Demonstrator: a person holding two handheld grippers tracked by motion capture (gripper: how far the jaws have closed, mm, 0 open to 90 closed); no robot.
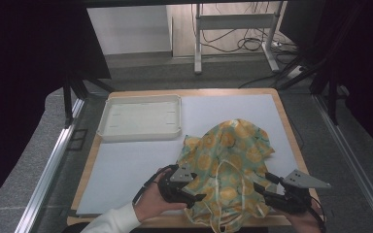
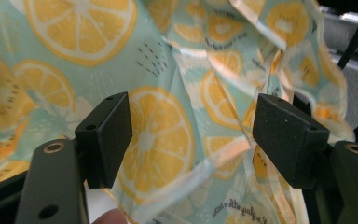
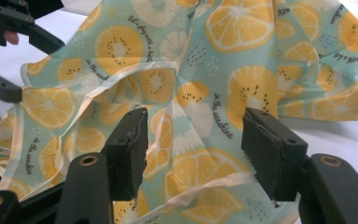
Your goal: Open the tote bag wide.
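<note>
Two grippers at crumpled lemon-print cloth [image 1: 229, 160], near white tray [image 1: 141, 118]: left gripper [image 1: 196, 198] fingers apart, right gripper [image 1: 260, 188] fingers apart, cloth between both.

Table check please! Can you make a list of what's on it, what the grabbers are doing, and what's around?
Surface: table with a white sheet over it; wooden edge shows.
Job's things: crumpled lemon-print cloth, near right part of the sheet.
Clutter: empty white tray at far left.
Grippers: left gripper and right gripper at the cloth's near edge, jaws open with cloth between them.
Cables: loose cables on the floor beyond the table.
Surroundings: metal stand, grey floor.
</note>
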